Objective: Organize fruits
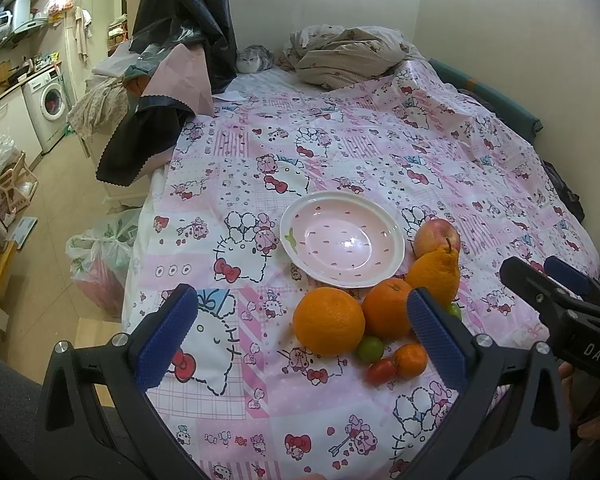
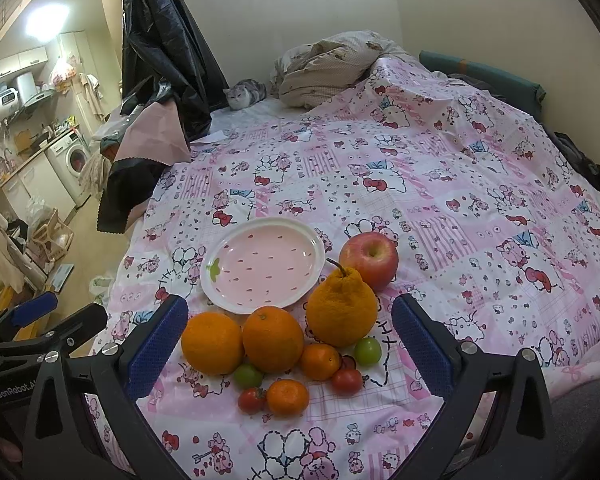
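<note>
An empty pink strawberry-pattern plate (image 1: pixel 342 240) (image 2: pixel 262 266) lies on the Hello Kitty bedspread (image 1: pixel 340 148) (image 2: pixel 440 184). In front of it sit a red apple (image 2: pixel 369 258) (image 1: pixel 436 236), a knobbly orange citrus (image 2: pixel 342 308) (image 1: pixel 434 272), two large oranges (image 2: pixel 212 343) (image 2: pixel 273 339), small mandarins (image 2: pixel 287 397) (image 2: pixel 320 361), green fruits (image 2: pixel 367 351) (image 2: pixel 248 375) and cherry tomatoes (image 2: pixel 252 400) (image 2: pixel 347 381). My left gripper (image 1: pixel 300 338) is open and empty, near the left orange (image 1: pixel 329 321). My right gripper (image 2: pixel 288 348) is open and empty, hovering around the fruit pile.
A grey cat (image 2: pixel 244 94) (image 1: pixel 254 58) lies at the bed's far end beside a crumpled blanket (image 2: pixel 328 66). Dark hanging plastic and clothes (image 2: pixel 160 60) stand at the bed's left. Plastic bags (image 1: pixel 100 260) sit on the floor. A wall runs along the right.
</note>
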